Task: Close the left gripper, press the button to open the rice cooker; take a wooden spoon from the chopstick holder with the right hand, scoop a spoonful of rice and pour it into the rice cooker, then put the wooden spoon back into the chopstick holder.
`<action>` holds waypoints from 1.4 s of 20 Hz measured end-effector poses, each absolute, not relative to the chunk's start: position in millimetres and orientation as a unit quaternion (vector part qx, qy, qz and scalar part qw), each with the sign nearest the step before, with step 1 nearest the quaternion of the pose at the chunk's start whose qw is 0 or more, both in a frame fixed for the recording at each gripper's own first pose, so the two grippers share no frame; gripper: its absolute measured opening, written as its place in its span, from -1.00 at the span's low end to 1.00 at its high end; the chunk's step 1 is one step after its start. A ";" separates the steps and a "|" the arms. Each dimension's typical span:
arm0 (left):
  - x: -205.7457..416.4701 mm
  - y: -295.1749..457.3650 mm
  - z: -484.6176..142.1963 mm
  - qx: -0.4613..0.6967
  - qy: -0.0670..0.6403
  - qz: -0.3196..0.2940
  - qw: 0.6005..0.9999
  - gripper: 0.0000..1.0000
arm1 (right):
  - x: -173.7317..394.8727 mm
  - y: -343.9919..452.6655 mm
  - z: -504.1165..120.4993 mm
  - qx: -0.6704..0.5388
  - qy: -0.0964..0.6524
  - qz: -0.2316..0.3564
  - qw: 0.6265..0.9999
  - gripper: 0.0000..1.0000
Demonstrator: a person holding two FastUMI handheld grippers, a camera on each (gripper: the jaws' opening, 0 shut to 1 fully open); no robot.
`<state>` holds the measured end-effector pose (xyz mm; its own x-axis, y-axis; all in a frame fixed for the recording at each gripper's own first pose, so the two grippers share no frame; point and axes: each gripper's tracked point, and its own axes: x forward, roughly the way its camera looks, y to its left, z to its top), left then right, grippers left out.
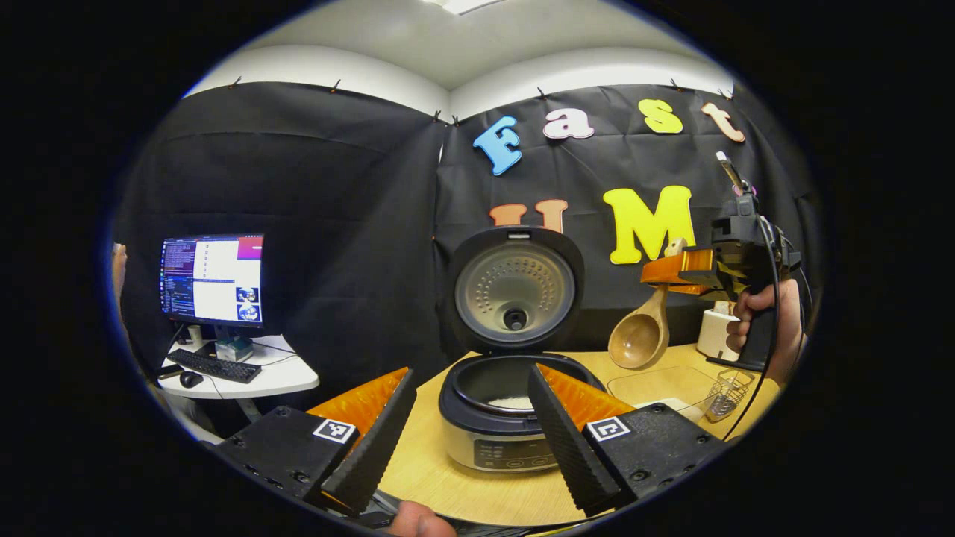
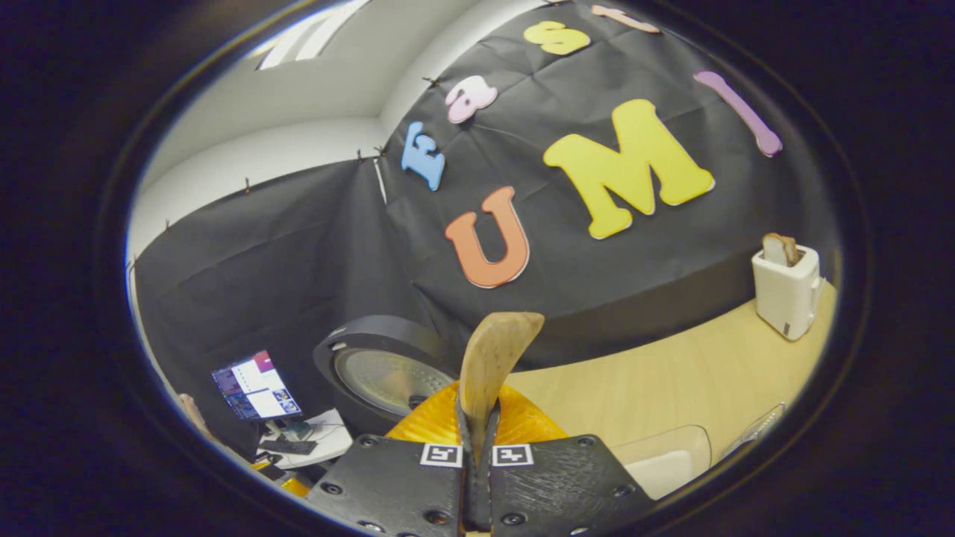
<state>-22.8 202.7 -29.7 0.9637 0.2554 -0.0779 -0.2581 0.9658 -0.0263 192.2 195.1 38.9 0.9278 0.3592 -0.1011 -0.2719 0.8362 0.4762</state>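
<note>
Rice (image 1: 512, 403) lay in the open rice cooker (image 1: 498, 418) on the surface (image 1: 425, 462). Left tongs (image 1: 466, 440) gaped empty; right tongs (image 2: 477, 436) clamped the wooden spoon (image 1: 640, 337) handle, bowl hanging at 3 o'clock of the lid. Risk, as I judge: the handle could pivot and miss the wire chopstick holder (image 1: 727, 394). Counted: 1 cooker, 1 spoon, 1 holder, 1 toaster (image 2: 786, 292), 1 monitor (image 1: 213, 280).

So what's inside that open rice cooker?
A small patch of white rice lies at the bottom of the rice cooker. The near wall and the left gripper cover the rest of the pot's floor.
</note>
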 end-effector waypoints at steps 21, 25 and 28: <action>-8.7 161.3 -21.4 -0.010 0.014 0.100 0.995 0.92 | 132.2 -66.2 10.6 0.153 0.049 -0.084 0.983 -1.00; -9.8 160.0 -19.2 -0.011 0.010 0.097 0.995 0.92 | 138.3 -58.8 -14.8 0.135 0.065 -0.082 0.985 -1.00; -10.0 160.0 -19.2 -0.019 0.010 0.092 0.995 0.92 | 143.8 -55.4 -36.7 0.115 0.073 -0.091 0.986 -1.00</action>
